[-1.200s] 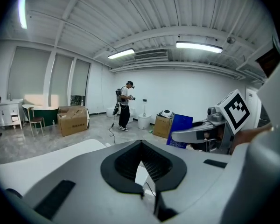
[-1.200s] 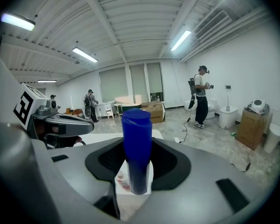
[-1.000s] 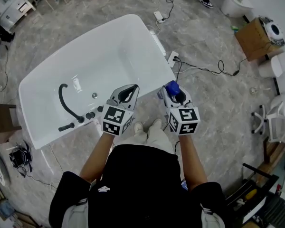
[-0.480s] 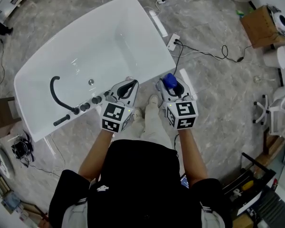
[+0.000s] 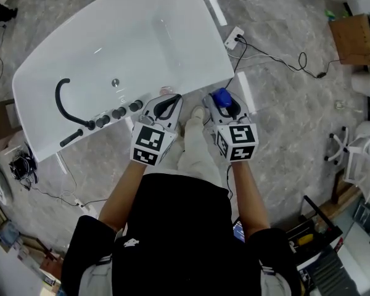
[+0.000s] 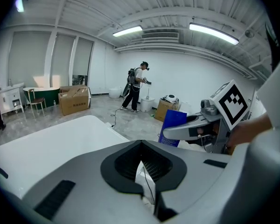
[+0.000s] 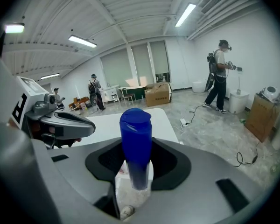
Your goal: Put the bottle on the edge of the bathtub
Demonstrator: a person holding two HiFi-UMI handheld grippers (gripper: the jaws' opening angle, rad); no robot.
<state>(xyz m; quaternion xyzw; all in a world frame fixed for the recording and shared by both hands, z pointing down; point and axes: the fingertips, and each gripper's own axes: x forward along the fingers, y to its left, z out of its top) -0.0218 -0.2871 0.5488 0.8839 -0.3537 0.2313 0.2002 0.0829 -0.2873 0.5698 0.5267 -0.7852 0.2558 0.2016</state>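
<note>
My right gripper [image 5: 228,108] grasps the one blue bottle [image 7: 136,134] in its jaws; my left gripper [image 5: 168,103] has jaws clenched, empty, beside the one bathtub [image 5: 172,54]

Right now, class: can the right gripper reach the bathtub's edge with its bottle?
Probably yes: the right gripper, jaws shut on the blue bottle, hangs just beside the bathtub rim with nothing between.

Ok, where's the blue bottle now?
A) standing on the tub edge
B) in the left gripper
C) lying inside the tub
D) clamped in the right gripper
D: the blue bottle stands upright between the jaws of the right gripper, clear of the bathtub.
</note>
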